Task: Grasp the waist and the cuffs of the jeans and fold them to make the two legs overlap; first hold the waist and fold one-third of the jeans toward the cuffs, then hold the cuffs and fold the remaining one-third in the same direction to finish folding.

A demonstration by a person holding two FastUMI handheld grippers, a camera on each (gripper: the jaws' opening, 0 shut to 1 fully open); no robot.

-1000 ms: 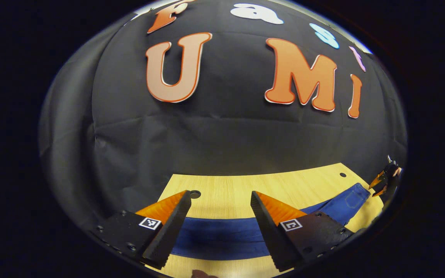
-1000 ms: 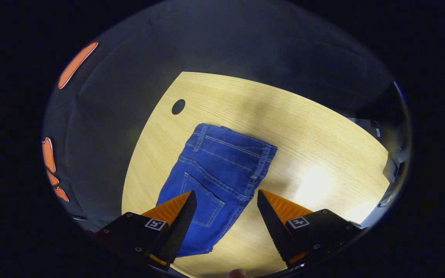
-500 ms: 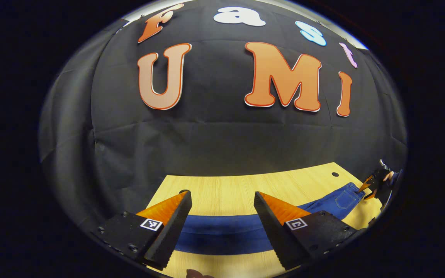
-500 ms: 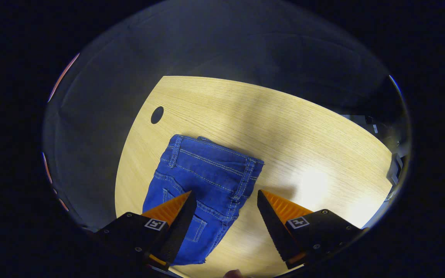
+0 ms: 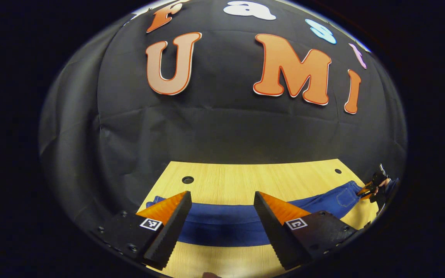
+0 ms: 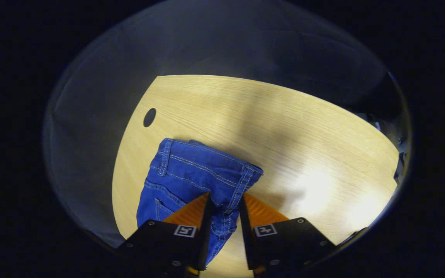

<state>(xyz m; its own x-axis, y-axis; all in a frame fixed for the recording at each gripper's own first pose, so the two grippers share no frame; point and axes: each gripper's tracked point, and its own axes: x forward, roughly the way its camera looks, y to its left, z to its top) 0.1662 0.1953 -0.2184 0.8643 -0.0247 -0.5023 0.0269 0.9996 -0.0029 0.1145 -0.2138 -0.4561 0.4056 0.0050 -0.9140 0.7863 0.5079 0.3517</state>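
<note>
Since the earlier frame, my right gripper (image 6: 224,216) is clenching the blue denim jeans (image 6: 191,170) at the waist, lower centre, on the light wooden table (image 6: 284,127); I am holding my left gripper (image 5: 222,216) spread wide above the legs.

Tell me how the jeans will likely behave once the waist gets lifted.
Probably floppy: the jeans bunch where the right hand-held gripper pinches the waist edge. The leg lying flat on the table would likely drag behind. Stitched denim looks grippy, so slipping seems unlikely.
</note>
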